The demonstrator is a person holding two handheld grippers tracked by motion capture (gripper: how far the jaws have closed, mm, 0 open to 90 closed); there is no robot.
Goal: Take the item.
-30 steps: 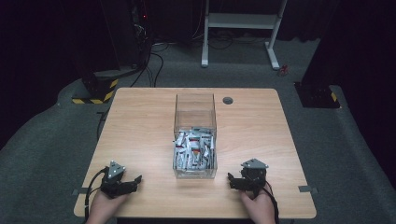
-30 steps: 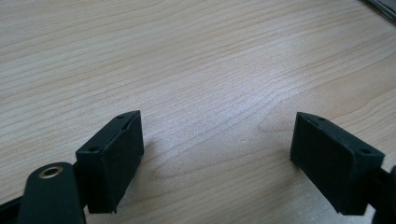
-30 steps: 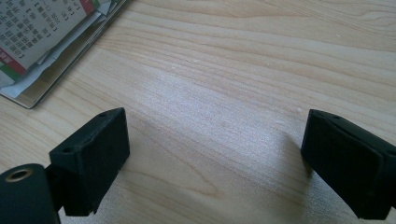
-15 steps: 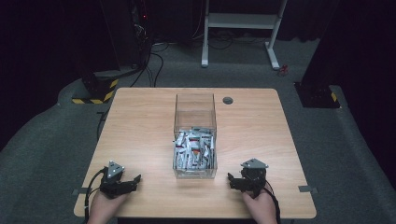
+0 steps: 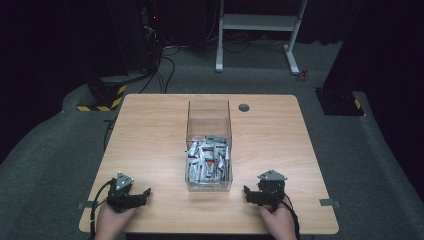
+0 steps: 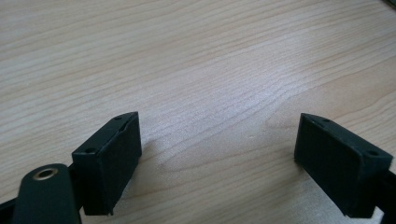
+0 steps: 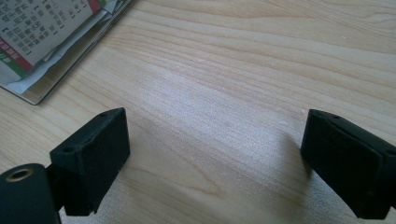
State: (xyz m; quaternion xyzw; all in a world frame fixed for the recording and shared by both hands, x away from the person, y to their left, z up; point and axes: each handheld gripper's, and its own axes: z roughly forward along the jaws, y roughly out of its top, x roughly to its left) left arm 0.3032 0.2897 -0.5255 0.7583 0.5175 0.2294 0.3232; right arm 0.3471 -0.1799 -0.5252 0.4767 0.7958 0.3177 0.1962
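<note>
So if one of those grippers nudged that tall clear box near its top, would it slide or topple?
Probably slide. The clear box stands tall and narrow, so a high push could tip it, but the packets piled in its near, lower part likely weigh the base down. The wooden table looks smooth, which favours sliding. Its thin clear walls may flex.

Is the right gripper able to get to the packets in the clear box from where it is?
Probably yes. The right gripper rests open on the table beside the clear box, nothing between them. The packets lie low inside, so it must go over the wall through the open top.
</note>
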